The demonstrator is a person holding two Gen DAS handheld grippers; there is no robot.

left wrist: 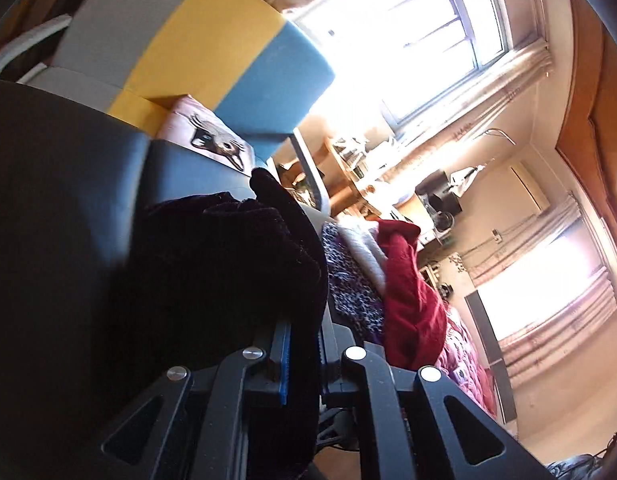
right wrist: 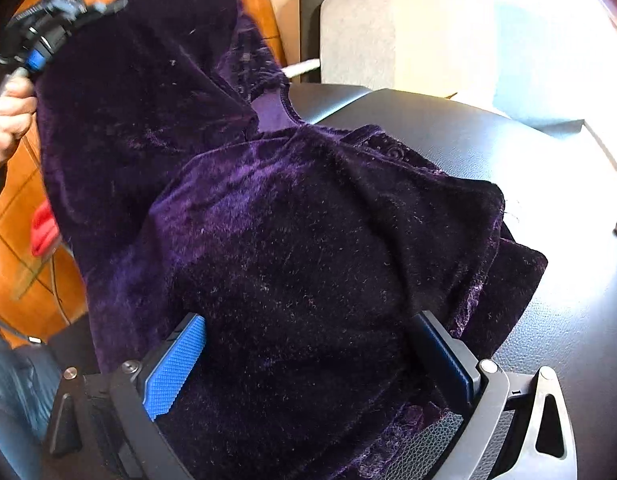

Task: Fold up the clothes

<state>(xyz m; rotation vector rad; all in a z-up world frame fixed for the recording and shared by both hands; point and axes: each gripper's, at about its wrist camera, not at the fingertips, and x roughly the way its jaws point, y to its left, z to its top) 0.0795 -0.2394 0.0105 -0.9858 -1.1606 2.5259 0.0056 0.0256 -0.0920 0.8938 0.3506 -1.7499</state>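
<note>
Item: purple velvet garment [right wrist: 292,216], draped over black table's [right wrist: 508,152] near edge. Left gripper [left wrist: 302,344] pinches its corner; right gripper [right wrist: 308,360] spread astride. Risk: slippery, overhanging pile slides floorward.

Bright barred window [left wrist: 408,28], curtains [left wrist: 488,92], wood floor [right wrist: 12,248].

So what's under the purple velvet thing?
A black table shows under the velvet garment, bare around its right edge. Whatever else lies beneath is covered. The left gripper lifts one end off the table.
</note>
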